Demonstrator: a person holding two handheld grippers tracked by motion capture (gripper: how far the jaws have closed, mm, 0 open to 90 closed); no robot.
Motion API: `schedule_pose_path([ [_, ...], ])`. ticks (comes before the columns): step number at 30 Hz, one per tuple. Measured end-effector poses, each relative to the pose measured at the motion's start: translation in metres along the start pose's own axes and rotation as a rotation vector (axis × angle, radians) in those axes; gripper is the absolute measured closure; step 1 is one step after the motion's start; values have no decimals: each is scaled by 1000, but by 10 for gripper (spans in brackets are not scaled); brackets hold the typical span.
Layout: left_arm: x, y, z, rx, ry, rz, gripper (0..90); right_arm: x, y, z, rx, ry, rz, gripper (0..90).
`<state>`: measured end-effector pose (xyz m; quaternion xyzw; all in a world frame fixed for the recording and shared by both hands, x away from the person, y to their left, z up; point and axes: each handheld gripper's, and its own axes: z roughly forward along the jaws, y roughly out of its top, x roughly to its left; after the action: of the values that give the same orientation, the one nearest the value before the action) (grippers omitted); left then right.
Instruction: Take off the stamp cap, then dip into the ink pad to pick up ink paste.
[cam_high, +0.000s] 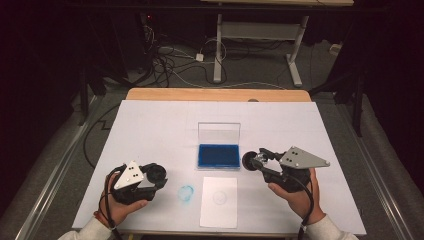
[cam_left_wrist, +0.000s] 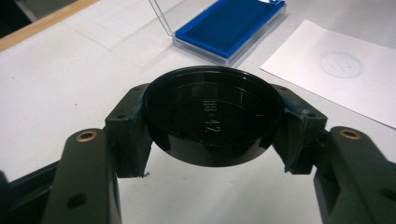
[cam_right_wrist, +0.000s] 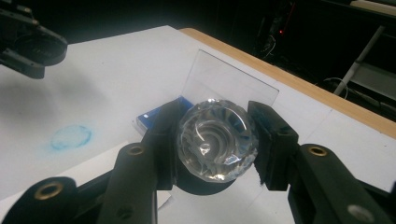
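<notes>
- Leftmost, the left gripper sat low over the white table cover, jaws closed part-way onto a round black plastic cap with raised lettering inside; the cap was held clear of the surface.
- Just right of it, a smudged blue ring-shaped ink mark lay on the cover.
- Next, a white paper sheet carried a faint circular stamp print.
- Behind the sheet stood an open blue ink pad with its clear plastic lid upright.
- Rightmost, the right gripper hovered beside the pad's right edge, jaws clamped on a stamp with a faceted clear crystal knob and black base.
</notes>
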<state>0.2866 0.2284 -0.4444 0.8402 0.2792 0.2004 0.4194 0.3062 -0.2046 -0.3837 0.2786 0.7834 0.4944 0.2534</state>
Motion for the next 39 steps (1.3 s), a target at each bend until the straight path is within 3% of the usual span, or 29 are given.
schedule_pose_path([
  [2, -1, -2, -1, -1, -8, 4, 367, -2, 2, -1, -10, 19, 19, 576],
  [8, -4, -6, 2, 33, -16, 22, 367, -6, 8, -4, -17, -5, 5, 576],
  [11, -4, -6, 2, 44, -16, 14, 366, -6, 11, -3, -13, -16, -13, 576],
  [19, -3, -7, 5, 57, -22, 0, 366, -9, 24, 5, -16, 11, 14, 576],
  [24, -2, -7, 7, 64, -24, 2, 366, -7, 40, 25, 6, 35, -14, 576],
  [31, 0, -6, 7, 62, -29, -3, 366, 0, 65, 66, 104, 83, -60, 576],
  [35, -1, -7, 8, 64, -31, -6, 366, 7, 69, 90, 166, 95, -67, 576],
  [37, -1, -7, 8, 44, -31, -38, 366, 9, 69, 101, 206, 113, -70, 576],
  [39, -1, -7, 7, 40, -29, -41, 366, 11, 69, 111, 229, 109, -85, 576],
])
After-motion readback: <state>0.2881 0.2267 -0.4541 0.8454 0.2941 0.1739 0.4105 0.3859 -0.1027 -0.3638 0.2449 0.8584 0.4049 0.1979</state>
